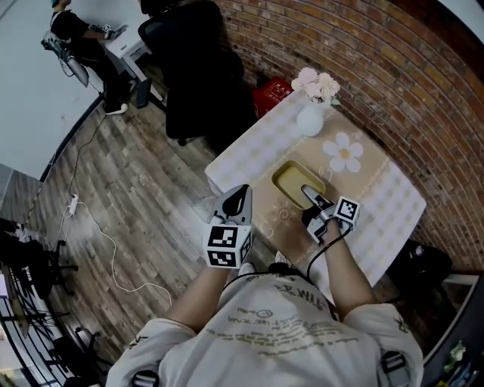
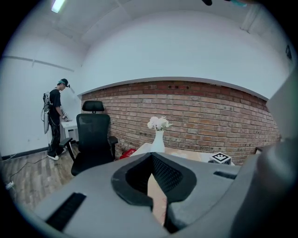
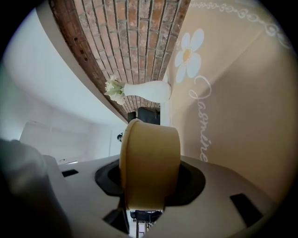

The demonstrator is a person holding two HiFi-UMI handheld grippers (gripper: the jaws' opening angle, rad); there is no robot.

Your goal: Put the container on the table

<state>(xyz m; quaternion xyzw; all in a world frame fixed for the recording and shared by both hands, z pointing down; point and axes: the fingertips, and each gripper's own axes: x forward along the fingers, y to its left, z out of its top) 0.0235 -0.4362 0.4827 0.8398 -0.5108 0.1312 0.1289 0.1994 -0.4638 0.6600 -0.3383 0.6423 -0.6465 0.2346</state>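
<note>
Even light from a ceiling lamp (image 2: 57, 4); fisheye-bent, dark edges.

Your left tongs (image 1: 239, 193) sit near and to the left, tips together with nothing between them. Your right tongs (image 1: 310, 195), reaching farther on an outstretched forearm and rolled sideways, are clamped on the yellow container's (image 1: 291, 180) wall.

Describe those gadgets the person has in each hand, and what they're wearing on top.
The left claw and right claw are pale grey plastic, tapering forward, lined inside with black textured pads. Behind each sits a white cube printed with black square markers. A black cable loops from the right one. The person wears a cream short-sleeved T-shirt with printed lettering.
</note>
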